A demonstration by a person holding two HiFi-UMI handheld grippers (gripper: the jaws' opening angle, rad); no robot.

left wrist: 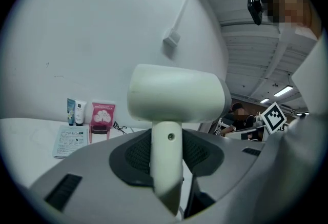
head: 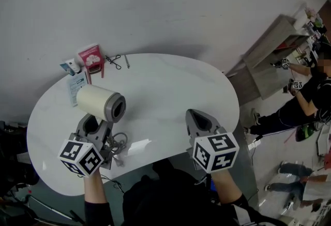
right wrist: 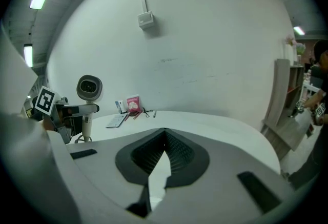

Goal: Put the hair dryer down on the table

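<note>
The step in hand is the carry-down: the dryer [head: 101, 103] is not yet on the table [head: 170, 80] but held over its near left part, handle pointing down and barrel level above it, mouth turned towards the right gripper [head: 199, 119]. The left gripper [head: 95, 125] has it by the handle; in the left gripper view the jaws stand fairly wide yet closed on that handle, the dark pads pressing it from both sides, with the barrel just above them. The cord [head: 120, 142] lies looped on the tabletop by the near edge, under the gripper. From the right gripper view the foot of the handle looks close to the tabletop, though I cannot tell whether it touches. The next move, as I judge it, calls for lowering and tipping the dryer until barrel and handle rest on bare tabletop, clear of the cord and well short of the packets [head: 89, 58] at the far left edge, and only then opening the jaws. The right gripper holds nothing: its jaws meet at the tips, over the near right edge.
</note>
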